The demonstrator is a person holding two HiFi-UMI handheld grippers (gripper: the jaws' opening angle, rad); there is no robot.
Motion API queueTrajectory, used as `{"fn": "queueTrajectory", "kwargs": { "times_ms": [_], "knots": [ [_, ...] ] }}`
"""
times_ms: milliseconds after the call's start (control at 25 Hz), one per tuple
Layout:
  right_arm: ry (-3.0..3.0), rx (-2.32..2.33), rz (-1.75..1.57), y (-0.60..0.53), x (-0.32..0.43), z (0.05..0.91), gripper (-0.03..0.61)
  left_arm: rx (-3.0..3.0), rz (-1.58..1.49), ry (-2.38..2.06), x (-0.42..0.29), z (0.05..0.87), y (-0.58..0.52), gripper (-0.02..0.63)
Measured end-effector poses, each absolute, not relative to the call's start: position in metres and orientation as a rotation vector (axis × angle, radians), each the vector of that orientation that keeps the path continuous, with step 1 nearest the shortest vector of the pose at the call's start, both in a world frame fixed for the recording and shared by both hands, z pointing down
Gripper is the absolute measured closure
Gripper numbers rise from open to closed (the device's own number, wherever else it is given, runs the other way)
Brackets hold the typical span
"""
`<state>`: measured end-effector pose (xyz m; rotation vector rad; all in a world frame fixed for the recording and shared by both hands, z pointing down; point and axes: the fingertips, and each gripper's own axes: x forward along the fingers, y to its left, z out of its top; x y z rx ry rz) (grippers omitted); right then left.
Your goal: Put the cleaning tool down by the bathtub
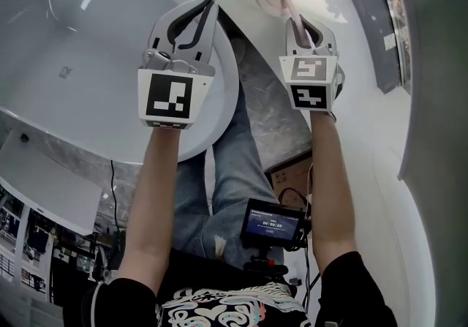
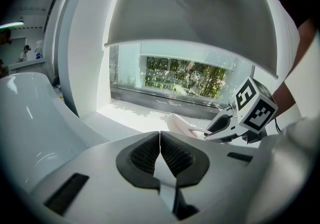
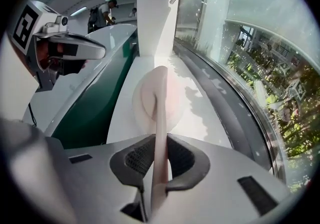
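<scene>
Right tool (image 1: 301,24) clamped on handle of pale pink round-headed plastic scrubber (image 3: 158,98). Scrubber head out over white ledge (image 3: 197,105), between white glossy bathtub (image 1: 73,33) and window. Head touching ledge or not: cannot tell. Left tool (image 2: 160,143) closed on nothing, idle near tub. I judge this placing step. Next I'd lower until scrubber rests flat on ledge, then part jaws.

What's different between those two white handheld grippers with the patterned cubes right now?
The left gripper has its jaws closed together on nothing; the right gripper is clamped on the thin handle of a pale pink round-headed cleaning tool. The left gripper sits nearer the white bathtub; the right gripper reaches over the white window ledge. Both are white and shut.
</scene>
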<state>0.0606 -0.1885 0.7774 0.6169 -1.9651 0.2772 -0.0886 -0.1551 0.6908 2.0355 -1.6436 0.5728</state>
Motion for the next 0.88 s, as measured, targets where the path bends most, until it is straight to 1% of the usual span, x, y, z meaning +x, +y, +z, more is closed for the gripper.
{"fn": "queueTrajectory", "kwargs": {
  "times_ms": [280,880],
  "knots": [
    [-1.935,0.607,0.284,-0.187,0.064,0.791,0.500,2.020,0.577,-1.652,-0.092,0.695,-0.152,0.595],
    [-1.931,0.601,0.341,-0.189,0.063,0.792,0.499,2.031,0.569,-1.649,-0.084,0.693,-0.155,0.595]
  ]
}}
